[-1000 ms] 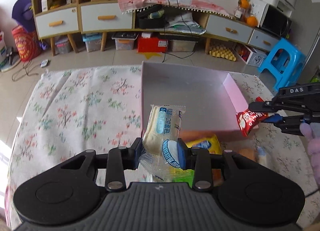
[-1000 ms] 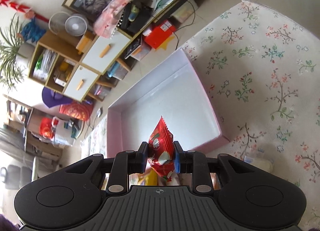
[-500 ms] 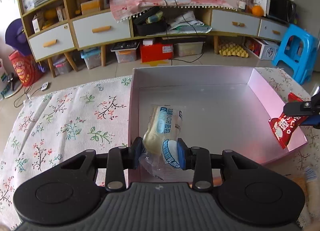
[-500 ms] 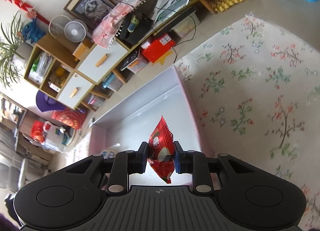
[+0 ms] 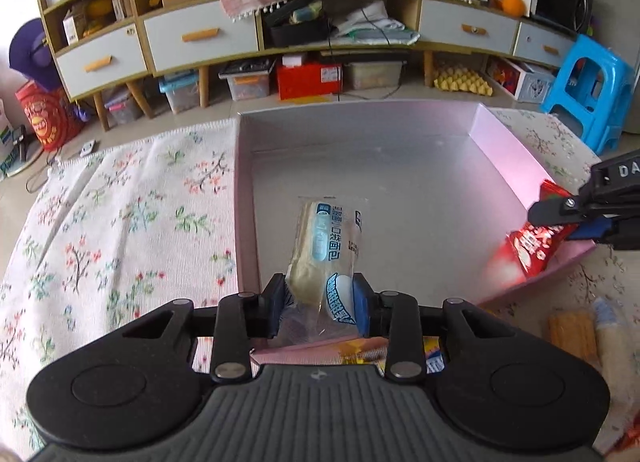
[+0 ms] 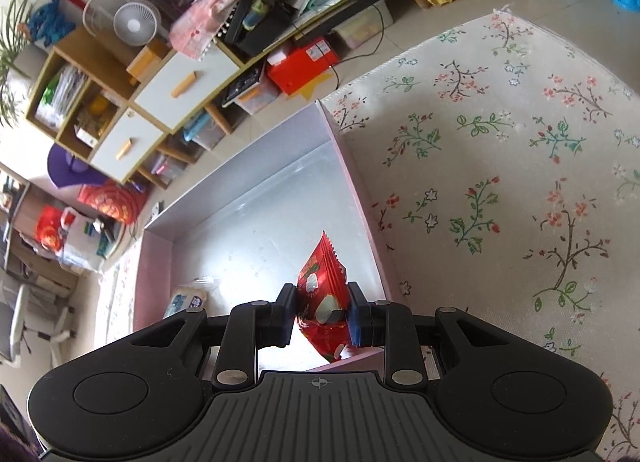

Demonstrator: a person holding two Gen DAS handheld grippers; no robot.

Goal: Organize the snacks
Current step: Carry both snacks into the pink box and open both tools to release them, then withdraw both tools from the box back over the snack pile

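Left wrist view: left tool clamped on soft, crushable clear-wrapped bread packet; right tool pinching light, crinkly red foil snack packet, above shallow pink cardboard box.

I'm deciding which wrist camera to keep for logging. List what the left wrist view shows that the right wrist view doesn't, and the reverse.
Left wrist view only: the left tool shut on a bread packet, more snacks lying outside the near side of the pink box, a blue stool.

Right wrist view only: a wide stretch of floral cloth right of the box.

Both: the box, the red packet in the right tool, the cabinet.
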